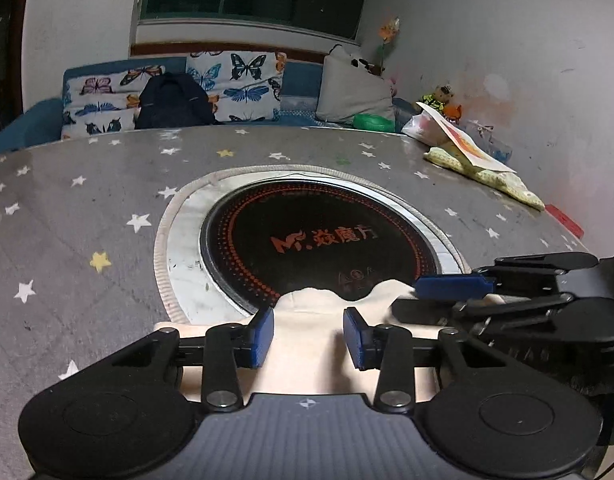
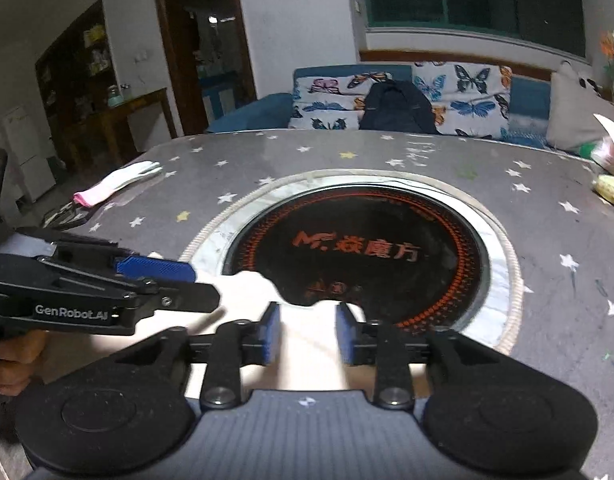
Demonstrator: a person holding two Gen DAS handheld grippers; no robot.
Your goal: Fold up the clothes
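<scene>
A cream garment (image 1: 307, 316) lies at the near edge of the grey star-patterned table (image 1: 87, 200), its far edge overlapping the round black cooktop (image 1: 319, 240). My left gripper (image 1: 309, 336) is open just above it, and cream cloth shows in the gap between the blue pads. My right gripper (image 1: 407, 296) comes in from the right, low over the same cloth. In the right wrist view my right gripper (image 2: 309, 334) is also open over the garment (image 2: 307, 352), with my left gripper (image 2: 203, 284) close on its left. I cannot tell whether either touches the fabric.
A white and pink glove (image 2: 119, 184) lies at the table's left side. A yellow-green cloth (image 1: 487, 178) under a paper sheet and a plastic bag sit at the right. Behind the table stands a blue sofa with butterfly cushions (image 1: 243, 80) and a black backpack (image 1: 171, 100).
</scene>
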